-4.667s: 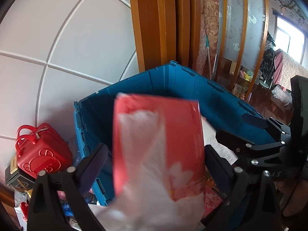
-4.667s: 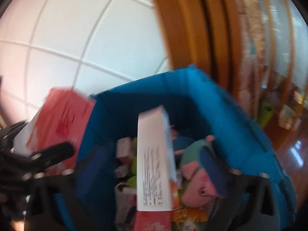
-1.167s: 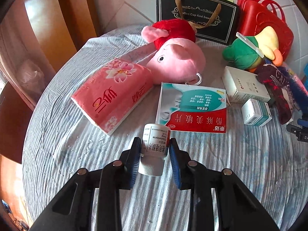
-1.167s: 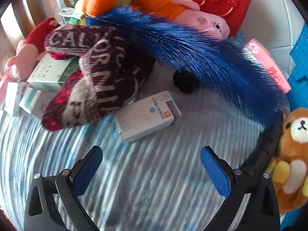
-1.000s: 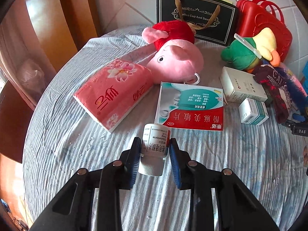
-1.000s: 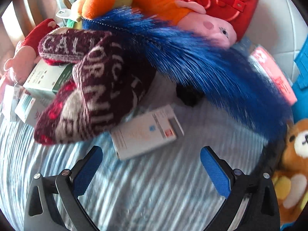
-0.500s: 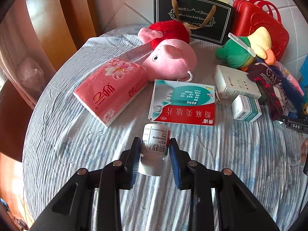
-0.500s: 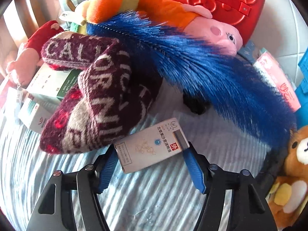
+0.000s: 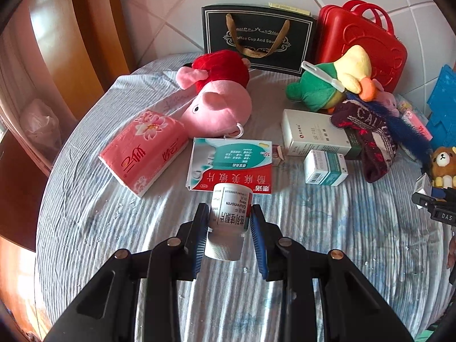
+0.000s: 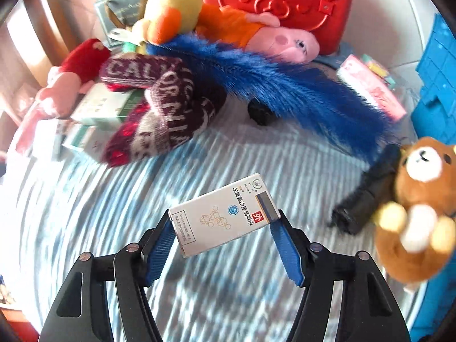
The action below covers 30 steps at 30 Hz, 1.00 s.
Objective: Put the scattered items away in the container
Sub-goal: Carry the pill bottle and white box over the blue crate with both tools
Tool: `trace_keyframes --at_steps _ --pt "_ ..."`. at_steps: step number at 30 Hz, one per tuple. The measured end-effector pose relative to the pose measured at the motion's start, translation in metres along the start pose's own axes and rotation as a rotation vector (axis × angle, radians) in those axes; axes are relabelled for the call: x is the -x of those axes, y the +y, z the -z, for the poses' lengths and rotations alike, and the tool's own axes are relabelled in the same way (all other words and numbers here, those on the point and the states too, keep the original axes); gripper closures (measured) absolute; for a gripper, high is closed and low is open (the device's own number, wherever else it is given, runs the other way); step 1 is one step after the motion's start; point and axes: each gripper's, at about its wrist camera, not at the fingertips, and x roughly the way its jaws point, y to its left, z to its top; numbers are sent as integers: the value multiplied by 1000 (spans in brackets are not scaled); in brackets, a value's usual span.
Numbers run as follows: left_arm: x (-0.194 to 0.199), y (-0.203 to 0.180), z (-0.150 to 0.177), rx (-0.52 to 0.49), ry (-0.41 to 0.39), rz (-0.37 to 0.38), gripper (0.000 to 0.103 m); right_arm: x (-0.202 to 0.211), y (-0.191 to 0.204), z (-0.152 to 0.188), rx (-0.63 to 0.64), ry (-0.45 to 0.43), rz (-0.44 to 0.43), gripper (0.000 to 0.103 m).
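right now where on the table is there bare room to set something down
Bare cloth: the near strip below the tissue pack and red medicine box, and the patch between the knit hat and teddy bear. The back by the red case is crowded.

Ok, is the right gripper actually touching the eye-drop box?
Touching. In the right wrist view both blue pads of the right gripper press the short ends of the eye-drop box, which hangs tilted between them above the cloth.
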Motion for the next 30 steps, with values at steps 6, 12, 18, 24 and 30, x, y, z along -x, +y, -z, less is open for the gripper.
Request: trace_keyframes --at_steps 6,12,18,24,30 --pt "33 -29 -7 -30 -33 22 74 54 -10 24 -3 -36 -30 36" --pt "70 -59 -11 -46 -64 44 74 113 -18 40 1 -94 -54 36" --pt "108 -94 -19 -76 -99 54 74 174 -42 51 -16 -157 -65 36" --pt "148 -134 -34 -104 -154 66 74 237 -73 59 -33 -232 -73 36" --pt "184 -183 -49 -151 -207 91 74 292 -107 68 -52 -306 -67 36"
